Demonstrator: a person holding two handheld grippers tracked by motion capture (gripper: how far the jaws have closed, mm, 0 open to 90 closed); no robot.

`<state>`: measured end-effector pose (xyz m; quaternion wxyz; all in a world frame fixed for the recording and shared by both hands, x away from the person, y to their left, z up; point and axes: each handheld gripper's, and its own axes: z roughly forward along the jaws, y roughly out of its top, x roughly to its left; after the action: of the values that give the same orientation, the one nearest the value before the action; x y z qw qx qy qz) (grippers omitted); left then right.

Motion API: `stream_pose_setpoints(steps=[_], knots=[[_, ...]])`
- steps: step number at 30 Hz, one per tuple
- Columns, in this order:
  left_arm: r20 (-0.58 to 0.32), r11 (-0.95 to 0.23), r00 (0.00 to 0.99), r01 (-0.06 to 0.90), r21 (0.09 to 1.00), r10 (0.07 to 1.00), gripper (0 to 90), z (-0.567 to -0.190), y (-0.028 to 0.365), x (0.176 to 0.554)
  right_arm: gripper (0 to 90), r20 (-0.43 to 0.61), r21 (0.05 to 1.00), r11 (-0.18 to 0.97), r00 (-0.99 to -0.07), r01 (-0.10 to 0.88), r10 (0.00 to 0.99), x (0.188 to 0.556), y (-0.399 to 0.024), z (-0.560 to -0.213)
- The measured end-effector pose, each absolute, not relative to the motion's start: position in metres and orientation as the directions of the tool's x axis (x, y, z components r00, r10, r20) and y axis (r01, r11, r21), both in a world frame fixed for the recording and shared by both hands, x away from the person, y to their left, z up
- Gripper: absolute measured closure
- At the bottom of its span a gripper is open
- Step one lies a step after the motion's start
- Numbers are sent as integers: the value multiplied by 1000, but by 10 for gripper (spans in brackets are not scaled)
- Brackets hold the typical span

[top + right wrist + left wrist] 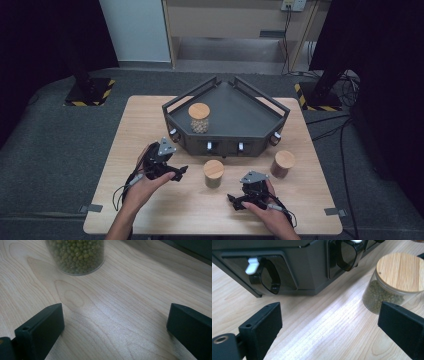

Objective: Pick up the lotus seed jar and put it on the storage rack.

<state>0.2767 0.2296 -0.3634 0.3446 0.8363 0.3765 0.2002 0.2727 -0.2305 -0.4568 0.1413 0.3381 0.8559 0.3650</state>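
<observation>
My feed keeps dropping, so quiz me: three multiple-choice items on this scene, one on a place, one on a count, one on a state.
1. Where is the jar of green beans?
A. On the table between the two grippers
B. Inside the dark tray
C. At the table's far left corner

2. How many wooden-lidded jars are there?
A. Two
B. Three
C. Five

3. How do the fingers of the left gripper stand?
A. Shut on a jar
B. Shut on nothing
C. Open, with nothing between them

Key: 1 A, it stands on the wooden table between the left gripper and the right gripper, in front of the dark tray. 2 B, one in the tray, the green-bean jar, and a brown jar to its right. 3 C, the left gripper view shows bare table between the spread fingers.
</observation>
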Motion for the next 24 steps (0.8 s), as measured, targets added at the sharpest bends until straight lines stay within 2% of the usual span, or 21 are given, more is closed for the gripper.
stream_pose_setpoints(steps=[24], knots=[[29, -438, 600, 551, 710, 800, 43, -401, 251, 245, 15, 5, 720, 505, -731, 476, 682, 273, -230, -457]])
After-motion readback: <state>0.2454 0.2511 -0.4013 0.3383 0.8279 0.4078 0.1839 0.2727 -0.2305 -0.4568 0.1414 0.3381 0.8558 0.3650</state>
